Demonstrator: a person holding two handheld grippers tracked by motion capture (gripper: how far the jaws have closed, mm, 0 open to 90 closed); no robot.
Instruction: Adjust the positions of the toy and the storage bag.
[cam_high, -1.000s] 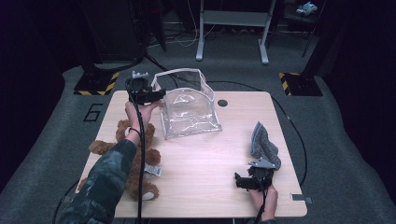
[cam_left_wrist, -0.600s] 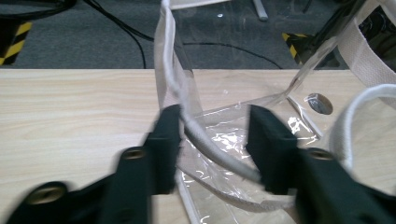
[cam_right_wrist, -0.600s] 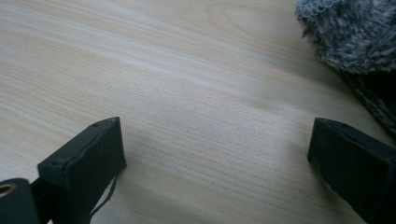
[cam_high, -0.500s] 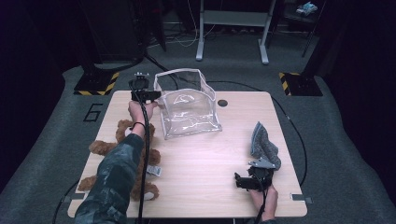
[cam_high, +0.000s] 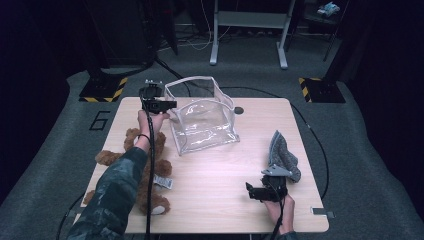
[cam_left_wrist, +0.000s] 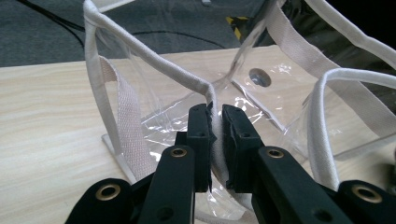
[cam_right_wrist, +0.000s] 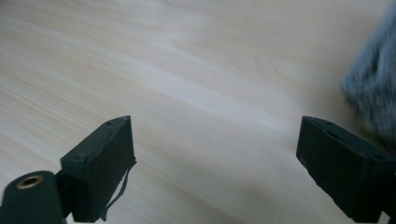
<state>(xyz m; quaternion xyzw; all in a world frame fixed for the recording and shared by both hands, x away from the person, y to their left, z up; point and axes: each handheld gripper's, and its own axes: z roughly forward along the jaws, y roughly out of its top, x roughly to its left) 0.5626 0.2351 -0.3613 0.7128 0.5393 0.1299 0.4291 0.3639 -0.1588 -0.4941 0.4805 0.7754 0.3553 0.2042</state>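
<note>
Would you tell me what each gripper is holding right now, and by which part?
The left gripper pinches the clear bag by its white-trimmed top rim. The right gripper is open over the table, holding nothing.

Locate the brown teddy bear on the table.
In the high view, the brown plush teddy bear lies at the table's near-left, under the person's left forearm, left of the clear plastic bag.

High view overlooks the table (cam_high: 210, 170); gripper views close, the right's blurry.
</note>
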